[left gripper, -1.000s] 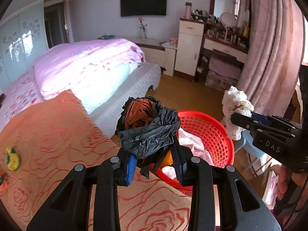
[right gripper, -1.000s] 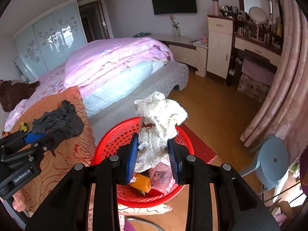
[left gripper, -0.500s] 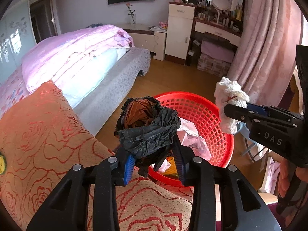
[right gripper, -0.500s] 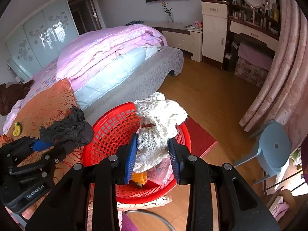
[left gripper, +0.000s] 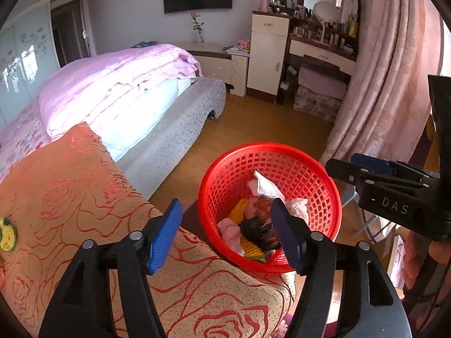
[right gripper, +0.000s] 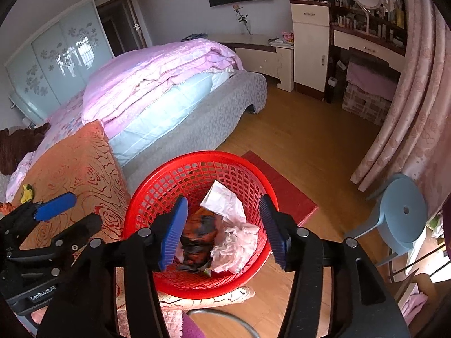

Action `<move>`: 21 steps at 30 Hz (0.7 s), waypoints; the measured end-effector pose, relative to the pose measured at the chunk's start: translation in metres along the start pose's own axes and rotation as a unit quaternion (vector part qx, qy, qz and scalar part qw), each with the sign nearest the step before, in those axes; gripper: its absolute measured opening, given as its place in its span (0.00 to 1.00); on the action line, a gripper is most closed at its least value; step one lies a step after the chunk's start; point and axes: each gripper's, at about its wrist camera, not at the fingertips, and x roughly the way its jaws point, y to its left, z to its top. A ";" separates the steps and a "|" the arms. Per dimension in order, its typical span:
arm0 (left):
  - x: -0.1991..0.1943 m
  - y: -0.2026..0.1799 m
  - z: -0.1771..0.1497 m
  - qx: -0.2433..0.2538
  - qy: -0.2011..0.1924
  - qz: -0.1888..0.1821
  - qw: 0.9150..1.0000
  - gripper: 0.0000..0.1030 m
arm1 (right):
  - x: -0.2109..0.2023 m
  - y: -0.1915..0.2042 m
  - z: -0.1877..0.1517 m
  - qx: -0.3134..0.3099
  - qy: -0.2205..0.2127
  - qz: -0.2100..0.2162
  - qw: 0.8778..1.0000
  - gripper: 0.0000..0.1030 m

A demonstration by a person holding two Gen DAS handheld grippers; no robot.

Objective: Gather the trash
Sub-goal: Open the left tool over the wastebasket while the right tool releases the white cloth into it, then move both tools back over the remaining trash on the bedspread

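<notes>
Red basket [right gripper: 194, 169] is seen holding the trash: black bag [right gripper: 197, 239], white cloth [right gripper: 236, 239]. Lower items are partly hidden. Left gripper [left gripper: 225, 233] and right gripper [right gripper: 222, 231] are spread, empty.

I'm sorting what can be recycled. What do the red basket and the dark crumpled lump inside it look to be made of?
The red basket looks like moulded plastic: glossy, with a regular lattice of holes. The dark crumpled lump looks like thin plastic film, possibly a bag, black and finely wrinkled, around something orange-brown; I can't tell what that is.
</notes>
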 end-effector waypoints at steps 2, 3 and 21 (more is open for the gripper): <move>-0.004 0.001 0.000 -0.003 -0.005 0.005 1.000 0.62 | -0.001 0.000 0.000 -0.001 -0.003 0.001 1.000 0.51; -0.006 0.003 0.000 -0.004 -0.006 0.006 1.000 0.63 | -0.001 0.001 0.000 -0.001 -0.004 0.002 1.000 0.51; -0.067 0.083 -0.029 -0.114 -0.042 0.081 0.989 0.65 | -0.020 0.033 -0.004 -0.047 -0.035 0.046 0.997 0.62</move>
